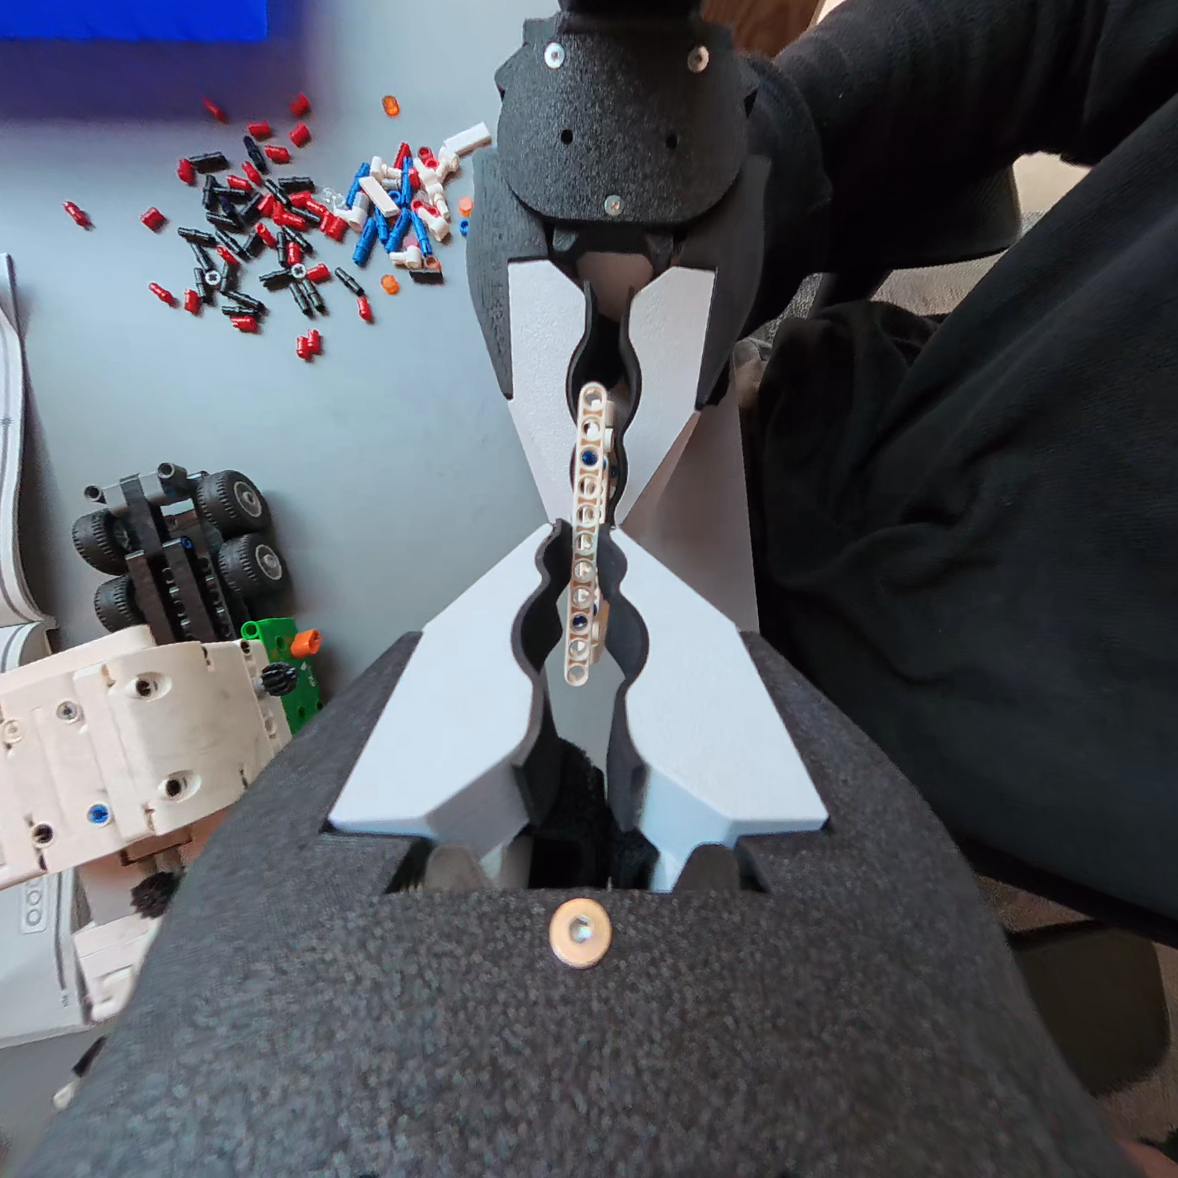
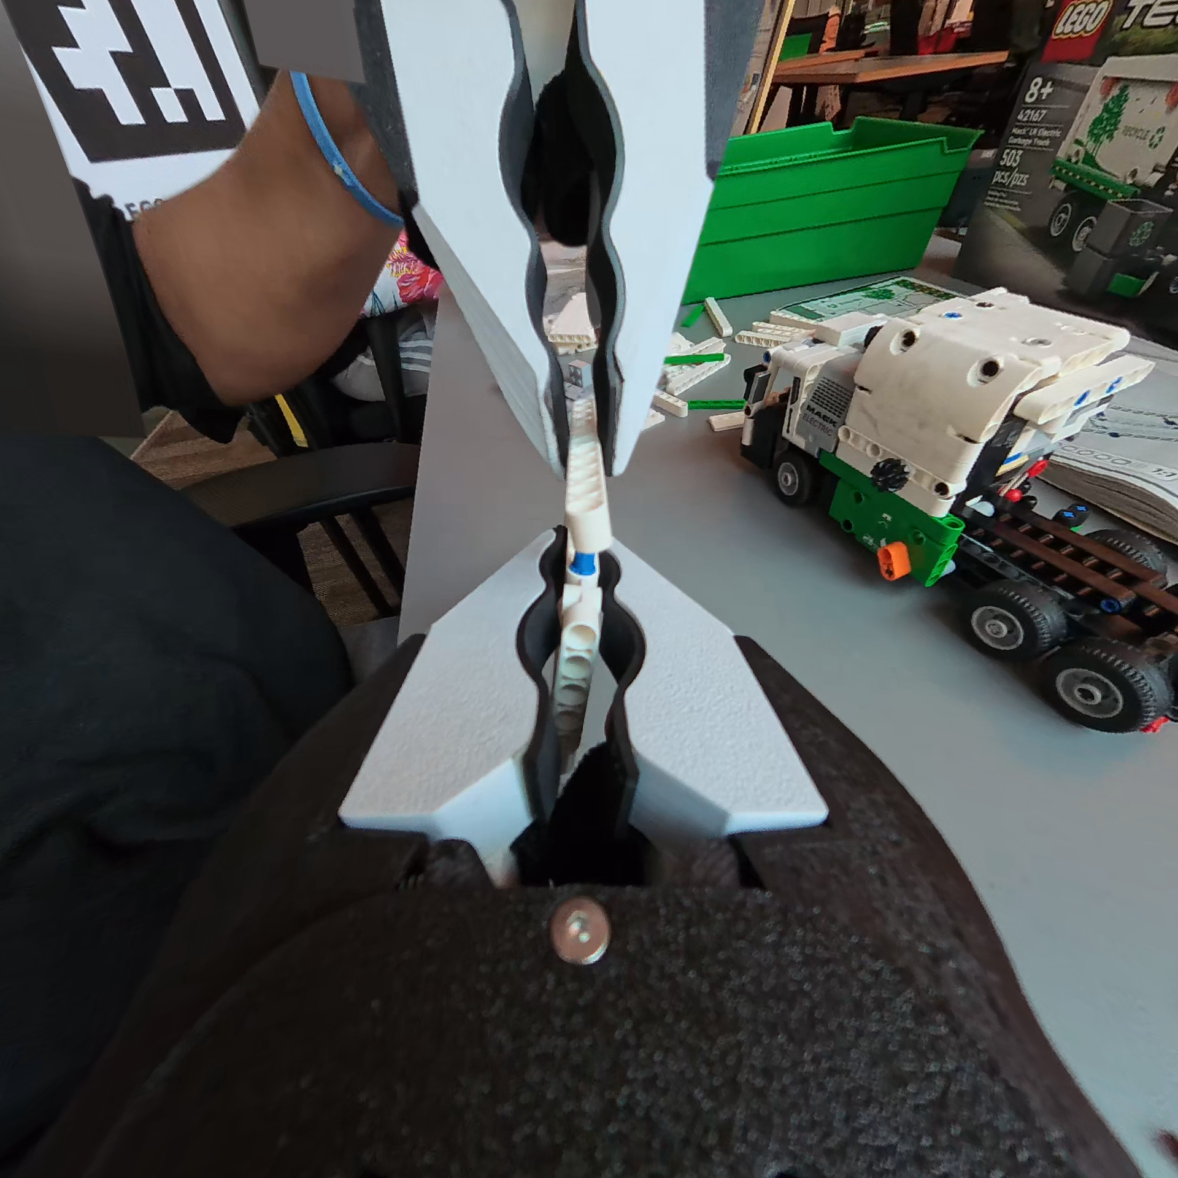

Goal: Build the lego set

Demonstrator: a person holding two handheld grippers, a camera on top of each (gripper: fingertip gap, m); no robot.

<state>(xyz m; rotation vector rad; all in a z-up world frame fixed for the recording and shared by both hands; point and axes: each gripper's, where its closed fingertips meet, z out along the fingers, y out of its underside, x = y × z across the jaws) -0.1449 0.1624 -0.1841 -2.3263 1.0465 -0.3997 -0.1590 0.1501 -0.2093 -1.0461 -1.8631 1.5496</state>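
A white beam assembly (image 1: 585,542) with blue pins hangs in the air above the grey table, gripped at both ends. My left gripper (image 1: 583,532) is shut on its near end. My right gripper (image 1: 598,510) comes from the top of the left wrist view, tip to tip with the left, shut on the far end. In the right wrist view my right gripper (image 2: 583,542) is shut on the assembly (image 2: 583,503), and my left gripper (image 2: 586,468) clamps it from above. The part-built white and green truck (image 2: 924,446) stands on the table (image 2: 797,637); it also shows in the left wrist view (image 1: 127,733).
A pile of small red, black, blue and white pins (image 1: 306,204) lies on the table. Loose white and green beams (image 2: 701,357), a green bin (image 2: 828,204), the set's box (image 2: 1083,159) and an open booklet (image 2: 1115,465) are behind the truck. A person's arm (image 2: 255,255) is at the left. Only a small space, under 4 cm, lies between the two pairs of fingers.
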